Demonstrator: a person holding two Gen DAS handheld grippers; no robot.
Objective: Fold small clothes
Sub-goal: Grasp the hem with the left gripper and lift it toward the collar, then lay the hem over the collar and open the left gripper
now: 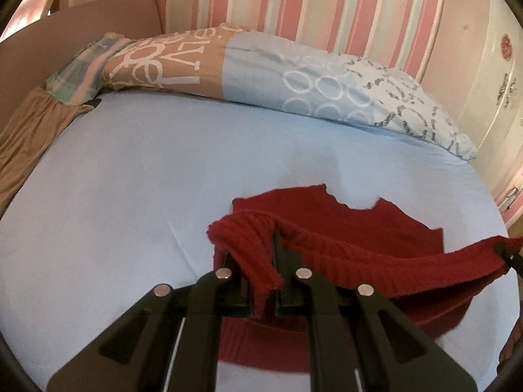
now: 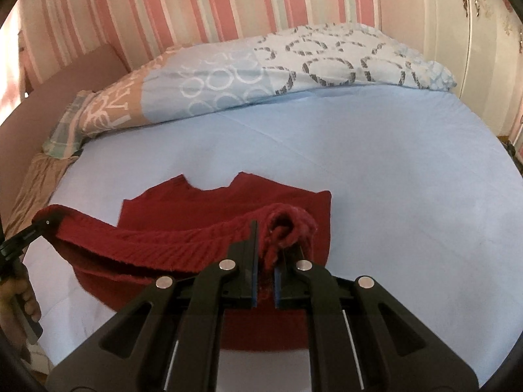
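Red knitted sweater [image 1: 385, 228] spread on the light blue bed sheet [image 1: 130, 170], its ribbed hem lifted, left gripper [image 1: 261, 248] clamped on one corner, right gripper [image 2: 274, 238] clamped on the other, rumpled duvet [image 2: 261, 75] behind

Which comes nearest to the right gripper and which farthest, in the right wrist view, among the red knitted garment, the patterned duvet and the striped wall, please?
From the right gripper, nearest first:
1. Red knitted garment: its ribbed hem is pinched between the fingers, the rest lying just ahead.
2. Patterned duvet: bunched along the bed's far edge.
3. Striped wall: behind the duvet, at the back.
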